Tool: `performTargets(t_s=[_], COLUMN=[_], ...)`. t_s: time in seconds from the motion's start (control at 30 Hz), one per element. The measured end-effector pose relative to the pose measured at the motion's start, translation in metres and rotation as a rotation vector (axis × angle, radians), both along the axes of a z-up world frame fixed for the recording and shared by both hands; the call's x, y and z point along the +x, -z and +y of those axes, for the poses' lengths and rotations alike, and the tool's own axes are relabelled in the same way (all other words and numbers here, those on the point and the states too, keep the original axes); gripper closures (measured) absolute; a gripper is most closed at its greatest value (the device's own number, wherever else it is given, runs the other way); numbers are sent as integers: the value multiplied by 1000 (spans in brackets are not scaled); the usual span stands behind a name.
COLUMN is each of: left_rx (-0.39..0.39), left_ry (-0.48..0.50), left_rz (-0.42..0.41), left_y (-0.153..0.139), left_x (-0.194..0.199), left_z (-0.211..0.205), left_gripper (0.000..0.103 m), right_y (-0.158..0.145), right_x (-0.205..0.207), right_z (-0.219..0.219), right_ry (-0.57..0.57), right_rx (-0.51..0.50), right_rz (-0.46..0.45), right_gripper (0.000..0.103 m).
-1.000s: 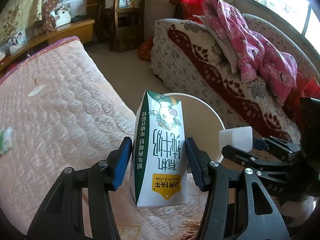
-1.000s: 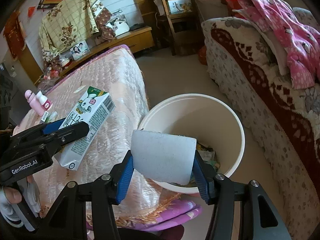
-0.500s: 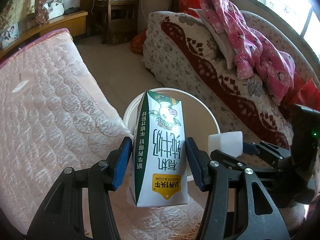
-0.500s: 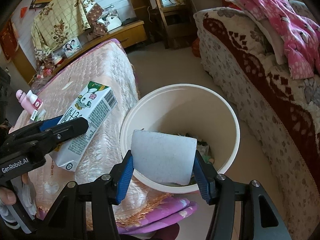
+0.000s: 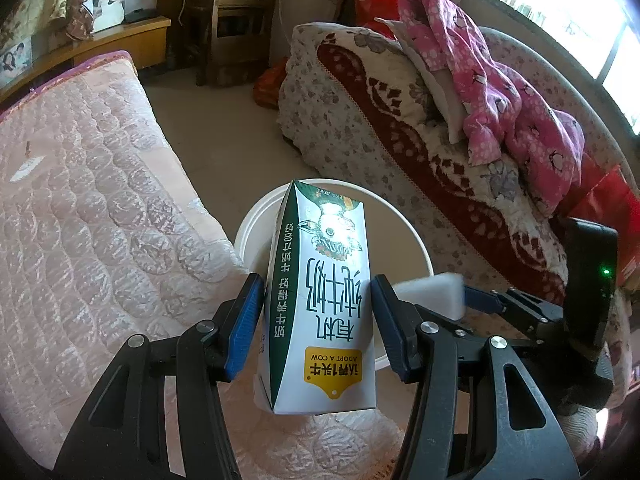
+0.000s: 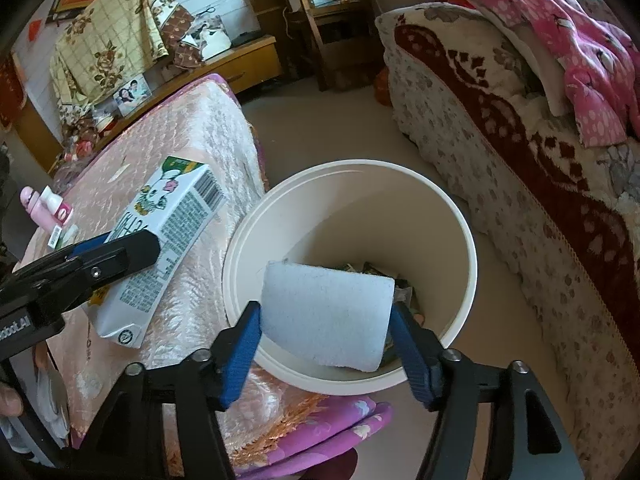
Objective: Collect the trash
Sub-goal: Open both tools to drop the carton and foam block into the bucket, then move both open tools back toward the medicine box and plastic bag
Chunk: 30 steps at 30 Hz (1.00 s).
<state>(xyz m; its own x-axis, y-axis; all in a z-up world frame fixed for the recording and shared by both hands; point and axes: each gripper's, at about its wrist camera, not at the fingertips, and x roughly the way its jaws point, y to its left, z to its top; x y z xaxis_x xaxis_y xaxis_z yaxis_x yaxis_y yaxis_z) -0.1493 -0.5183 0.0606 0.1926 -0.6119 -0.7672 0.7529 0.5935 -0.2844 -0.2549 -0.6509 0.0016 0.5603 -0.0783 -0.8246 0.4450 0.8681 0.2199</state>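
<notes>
A green-and-white milk carton (image 5: 320,300) stands upside down between the blue pads of my left gripper (image 5: 316,320), which is shut on it above the near rim of a cream waste bin (image 5: 256,232). In the right wrist view the carton (image 6: 168,240) hangs over the bed edge, left of the bin (image 6: 460,240). My right gripper (image 6: 326,320) has a white foam block (image 6: 324,312) over the bin's mouth. Its jaws are opening, and the pads still touch the block's sides. Scraps of trash lie at the bin's bottom.
A bed with a pink quilted cover (image 5: 80,220) lies to the left, its corner against the bin. A floral sofa (image 5: 380,120) with a pink garment (image 5: 500,80) runs along the right. Bare floor (image 5: 224,128) lies between. A pink bottle (image 6: 44,208) stands on the bed.
Both grippers have moved toward the bin and sunk, so it looks larger and sits under them. The right jaws stand slightly wider around the foam block. The carton stays gripped.
</notes>
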Motion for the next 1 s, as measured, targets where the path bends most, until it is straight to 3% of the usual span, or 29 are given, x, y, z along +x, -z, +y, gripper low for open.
performTargets(t_s=[0.17,0.6,1.0], left_rx=[-33,-12,-8], left_ry=[5,-9,-49], left_rz=[1,-72,-146], left_y=[-4,-13,-24], left_x=[0,-8,-8], left_z=[4,15,49], left_gripper=[39,38,38], right_y=[5,-4,-35], right_x=[1,-1,6], right_z=[-3,5,32], right_ry=[10,-4,-50], right_rx=[20,-2,-53], right_rz=[7,2,-35], right_gripper=[30,30,30])
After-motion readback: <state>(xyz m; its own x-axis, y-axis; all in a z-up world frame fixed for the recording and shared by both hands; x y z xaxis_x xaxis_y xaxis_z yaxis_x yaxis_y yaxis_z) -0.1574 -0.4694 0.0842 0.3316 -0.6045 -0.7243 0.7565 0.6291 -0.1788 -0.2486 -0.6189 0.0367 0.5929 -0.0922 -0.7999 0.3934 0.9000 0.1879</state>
